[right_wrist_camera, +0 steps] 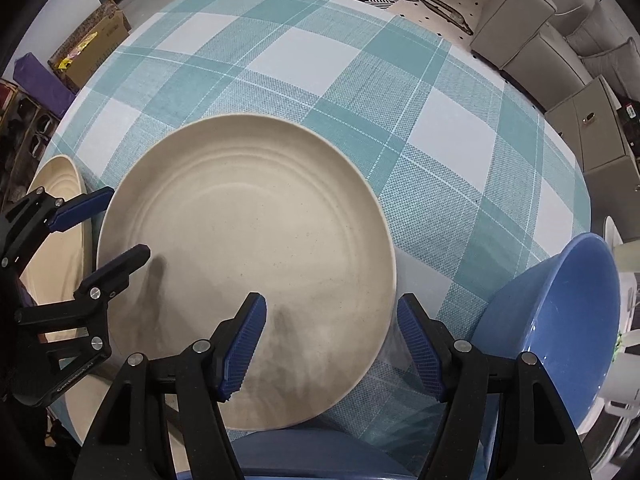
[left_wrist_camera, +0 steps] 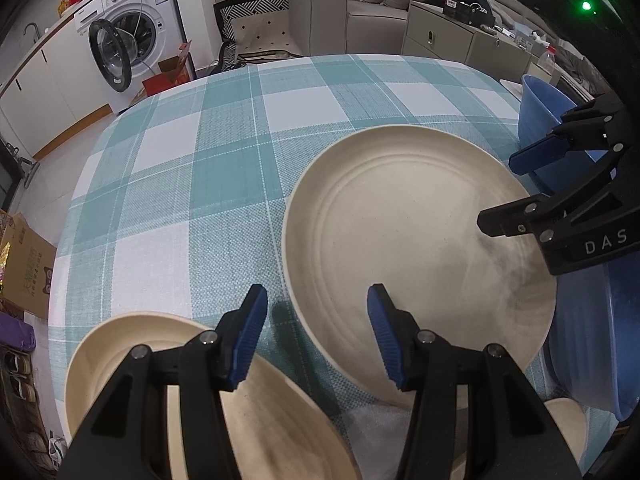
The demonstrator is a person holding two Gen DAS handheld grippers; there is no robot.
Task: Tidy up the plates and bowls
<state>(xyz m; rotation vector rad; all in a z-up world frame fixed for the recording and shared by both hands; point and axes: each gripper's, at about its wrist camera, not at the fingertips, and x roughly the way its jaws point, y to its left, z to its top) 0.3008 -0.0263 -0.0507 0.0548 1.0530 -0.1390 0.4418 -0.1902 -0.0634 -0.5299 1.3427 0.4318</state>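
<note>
While both grippers hung open and empty over the large cream plate (right_wrist_camera: 248, 264) — left gripper (left_wrist_camera: 318, 328) astride its near-left rim, right gripper (right_wrist_camera: 332, 344) astride its near-right rim, blue bowl (right_wrist_camera: 560, 340) just right — seemed poised to grasp; called for closing on the rim.

Both wrist views were evenly lit by soft indoor light from above, moderately bright, with no harsh glare. The cream plate (right_wrist_camera: 248, 264) carried smudgy, soft-edged grey shadows near the gripper fingers (right_wrist_camera: 244, 344), and a similar diffuse shadow lay across the plate (left_wrist_camera: 400, 240) in the left view. A small green lamp (left_wrist_camera: 586, 5) glowed with a faint halo in the dark upper right corner. The fisheye lenses bent the checked tablecloth (right_wrist_camera: 360, 80) into a dome, and black vignetting closed off the corners. Focus was sharp at the centre, slightly softer toward the rims; no motion blur showed.
</note>
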